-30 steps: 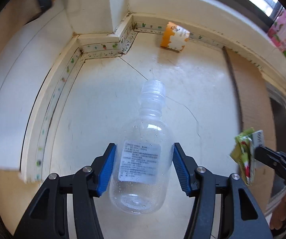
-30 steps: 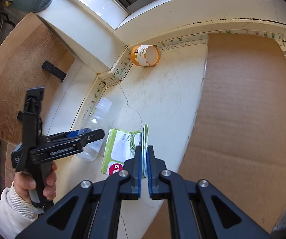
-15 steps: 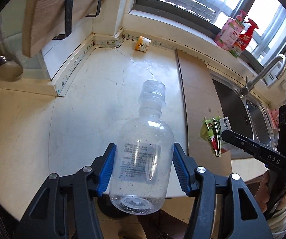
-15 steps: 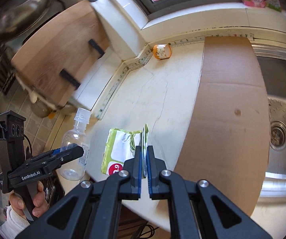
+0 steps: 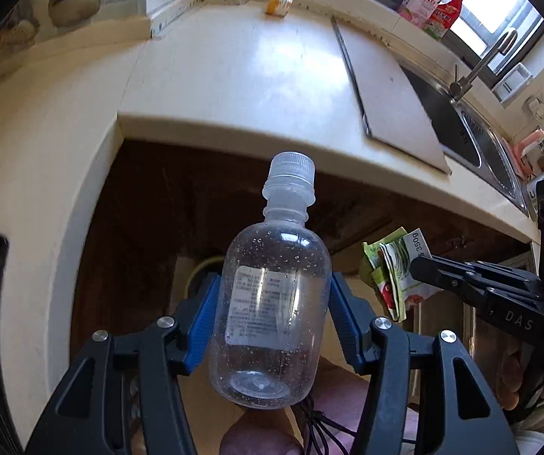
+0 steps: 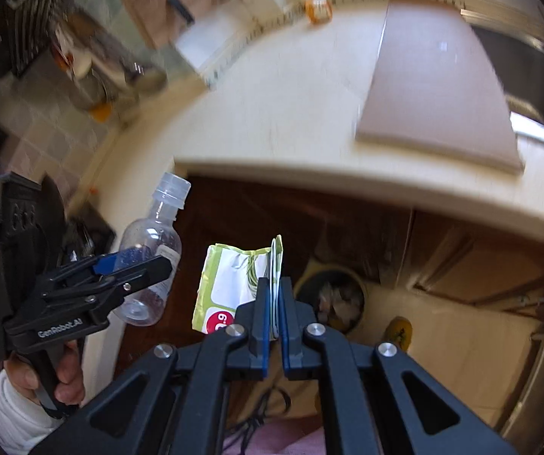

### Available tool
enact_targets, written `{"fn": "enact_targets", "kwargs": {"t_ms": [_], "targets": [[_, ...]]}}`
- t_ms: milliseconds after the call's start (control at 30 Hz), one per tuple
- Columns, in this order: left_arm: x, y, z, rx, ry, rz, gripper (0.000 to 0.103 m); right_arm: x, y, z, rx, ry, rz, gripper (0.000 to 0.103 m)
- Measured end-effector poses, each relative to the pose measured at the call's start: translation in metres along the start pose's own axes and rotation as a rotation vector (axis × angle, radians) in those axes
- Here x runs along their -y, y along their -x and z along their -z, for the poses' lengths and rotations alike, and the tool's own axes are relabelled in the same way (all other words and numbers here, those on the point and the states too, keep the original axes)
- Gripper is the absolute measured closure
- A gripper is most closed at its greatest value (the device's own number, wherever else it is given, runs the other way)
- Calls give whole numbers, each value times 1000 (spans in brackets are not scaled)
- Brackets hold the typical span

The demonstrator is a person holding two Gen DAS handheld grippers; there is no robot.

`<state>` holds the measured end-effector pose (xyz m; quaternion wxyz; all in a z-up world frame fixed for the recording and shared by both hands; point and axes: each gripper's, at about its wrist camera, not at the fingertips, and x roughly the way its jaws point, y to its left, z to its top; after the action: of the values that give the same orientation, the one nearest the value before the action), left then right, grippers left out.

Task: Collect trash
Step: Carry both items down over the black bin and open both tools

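1. A clear plastic bottle (image 5: 272, 303), capped, is clamped at its body between the blue pads of the left gripper (image 5: 272, 316), at lower centre of the left wrist view, in front of the counter edge.
2. A green-and-white wrapper (image 6: 234, 284), flattened, is pinched edge-on by the nearly closed fingers of the right gripper (image 6: 274, 318), at centre of the right wrist view.
3. A bin (image 6: 330, 299) with crumpled contents is seen just right of the wrapper, on the floor.
4. A cream counter (image 5: 234, 76) is shown across the upper frame; a board (image 5: 385, 87) lies on it beside a sink (image 5: 480, 140).
5. An orange carton (image 5: 279, 3) is noted at the counter's far edge, upper centre.
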<state>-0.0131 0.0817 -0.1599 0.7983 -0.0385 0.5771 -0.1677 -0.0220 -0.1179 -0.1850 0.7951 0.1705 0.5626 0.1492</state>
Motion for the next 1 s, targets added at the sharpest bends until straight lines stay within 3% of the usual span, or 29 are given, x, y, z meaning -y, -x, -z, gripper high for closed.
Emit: {"fn": "enact_targets", "kwargs": {"t_ms": [233,333,500,633,733,800,900,1000], "targets": [[-28,-81,69,-170,131,-15,48,34,-92,42,-200,-17,34,99],[-47,-138,93,-224,187,-54,48,60,-152,52,-274,-52,60,99],[-87,-232,115,-304,299,-96,48,89,-250,65,-358,-64,112,99],[-109,-287,117,-317,332,-110,47,98,-309,65,-380,-46,137,98],[-122,-314,110,-300,347,-118,45,98,-341,61,-377,-21,161,95],[-129,-325,112,-303,362,-138,29,103,-358,58,-396,-21,175,88],[-138,-331,115,-292,389,-167,27,108,-368,56,-393,-47,162,67],[-145,-323,122,-294,429,-187,27,107,-365,56,-385,-37,173,66]]}}
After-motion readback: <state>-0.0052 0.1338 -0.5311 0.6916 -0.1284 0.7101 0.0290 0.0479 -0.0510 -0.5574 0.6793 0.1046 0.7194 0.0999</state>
